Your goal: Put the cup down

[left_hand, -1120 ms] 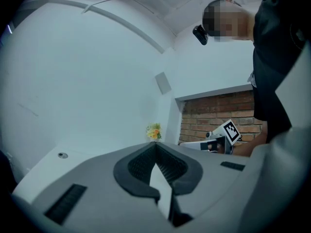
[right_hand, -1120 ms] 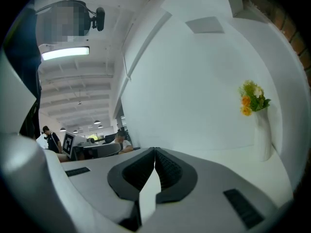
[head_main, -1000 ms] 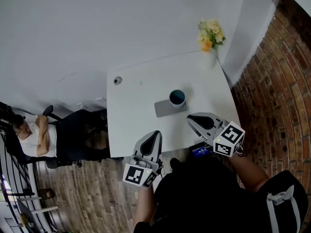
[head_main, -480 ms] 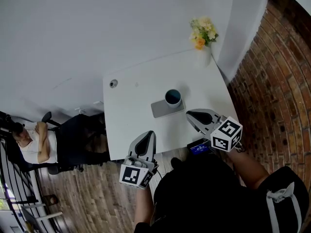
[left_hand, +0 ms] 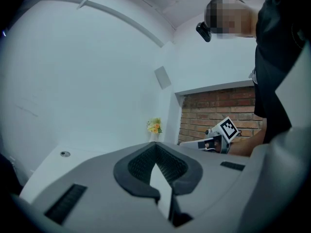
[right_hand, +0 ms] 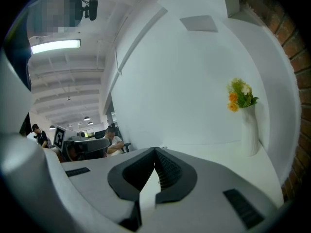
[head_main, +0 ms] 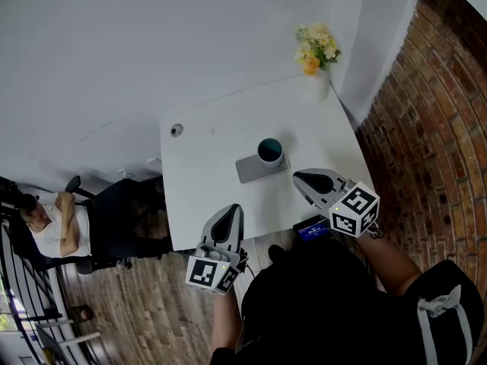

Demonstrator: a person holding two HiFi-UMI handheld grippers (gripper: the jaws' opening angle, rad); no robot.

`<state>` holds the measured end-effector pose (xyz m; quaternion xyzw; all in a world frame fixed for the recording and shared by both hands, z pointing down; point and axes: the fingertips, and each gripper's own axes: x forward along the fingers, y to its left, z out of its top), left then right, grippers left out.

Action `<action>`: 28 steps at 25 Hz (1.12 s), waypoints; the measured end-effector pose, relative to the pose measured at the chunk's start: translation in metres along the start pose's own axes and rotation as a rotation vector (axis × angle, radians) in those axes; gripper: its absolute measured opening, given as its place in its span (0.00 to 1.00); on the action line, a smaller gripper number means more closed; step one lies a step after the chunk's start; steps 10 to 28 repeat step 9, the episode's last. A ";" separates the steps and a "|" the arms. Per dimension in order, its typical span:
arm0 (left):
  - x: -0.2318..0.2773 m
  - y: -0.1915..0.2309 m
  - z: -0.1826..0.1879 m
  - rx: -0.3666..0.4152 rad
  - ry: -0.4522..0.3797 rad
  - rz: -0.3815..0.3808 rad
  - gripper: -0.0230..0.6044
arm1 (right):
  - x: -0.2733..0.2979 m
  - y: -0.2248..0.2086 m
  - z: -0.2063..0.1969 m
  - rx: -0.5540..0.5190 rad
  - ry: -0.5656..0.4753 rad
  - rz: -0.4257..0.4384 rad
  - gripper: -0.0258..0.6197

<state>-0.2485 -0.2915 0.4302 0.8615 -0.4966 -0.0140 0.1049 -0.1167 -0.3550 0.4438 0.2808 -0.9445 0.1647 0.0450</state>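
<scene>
A dark teal cup (head_main: 268, 151) stands upright on a grey pad (head_main: 255, 169) near the middle of the white table (head_main: 205, 173). My left gripper (head_main: 227, 217) is shut and empty, held off the table's near edge at the left. My right gripper (head_main: 305, 181) is shut and empty too, hovering over the table's near right part, a short way right of the cup. The left gripper (left_hand: 156, 147) and the right gripper (right_hand: 155, 152) views each show closed tips with nothing between them; the cup is hidden in both.
A white vase of yellow and orange flowers (head_main: 313, 58) stands at the table's far right corner, also seen as the vase (right_hand: 249, 130). A small round grommet (head_main: 176, 130) sits at the far left. A brick wall (head_main: 426, 112) runs along the right. A seated person (head_main: 49, 230) is at far left.
The view has shifted slightly across the frames; both grippers stay shut and keep nearly the same places by the table's near edge. The cup has not moved on its pad.
</scene>
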 end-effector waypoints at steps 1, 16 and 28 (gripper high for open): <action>0.000 -0.001 -0.001 0.000 0.001 0.000 0.05 | 0.000 -0.001 -0.001 -0.001 0.001 -0.002 0.06; -0.002 0.000 -0.004 0.000 0.001 0.002 0.05 | -0.001 -0.003 -0.002 -0.008 0.007 -0.012 0.06; -0.002 0.000 -0.004 0.000 0.001 0.002 0.05 | -0.001 -0.003 -0.002 -0.008 0.007 -0.012 0.06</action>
